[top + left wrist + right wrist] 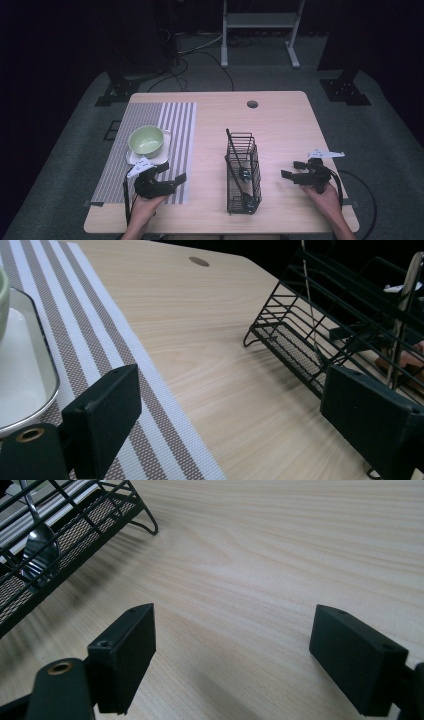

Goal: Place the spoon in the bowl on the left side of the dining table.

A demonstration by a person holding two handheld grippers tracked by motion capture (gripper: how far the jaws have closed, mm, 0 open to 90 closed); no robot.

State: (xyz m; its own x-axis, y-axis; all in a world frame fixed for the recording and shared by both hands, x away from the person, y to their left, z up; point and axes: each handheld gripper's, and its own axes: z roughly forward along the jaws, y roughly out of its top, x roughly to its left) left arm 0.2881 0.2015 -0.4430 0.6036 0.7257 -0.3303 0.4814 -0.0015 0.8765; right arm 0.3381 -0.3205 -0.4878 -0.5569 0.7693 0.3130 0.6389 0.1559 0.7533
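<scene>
A black wire basket (pixel 243 172) stands in the middle of the wooden table (pixel 280 125) with cutlery leaning inside it; a spoon (pixel 37 550) shows through its wires. A pale green bowl (pixel 146 139) sits on a white plate (pixel 132 158) on a striped placemat (pixel 172 125) at the left. My left gripper (pixel 172 172) hovers over the mat's near right part, open, jaws empty and aimed towards the basket (pixel 320 335). My right gripper (pixel 292 169) is open and empty to the right of the basket, over bare wood.
A round cable hole (pixel 252 104) lies near the table's far edge. Beyond the table are a white frame (pixel 260 30) and black stand feet (pixel 117 90) on grey carpet. Bare wood lies between mat and basket.
</scene>
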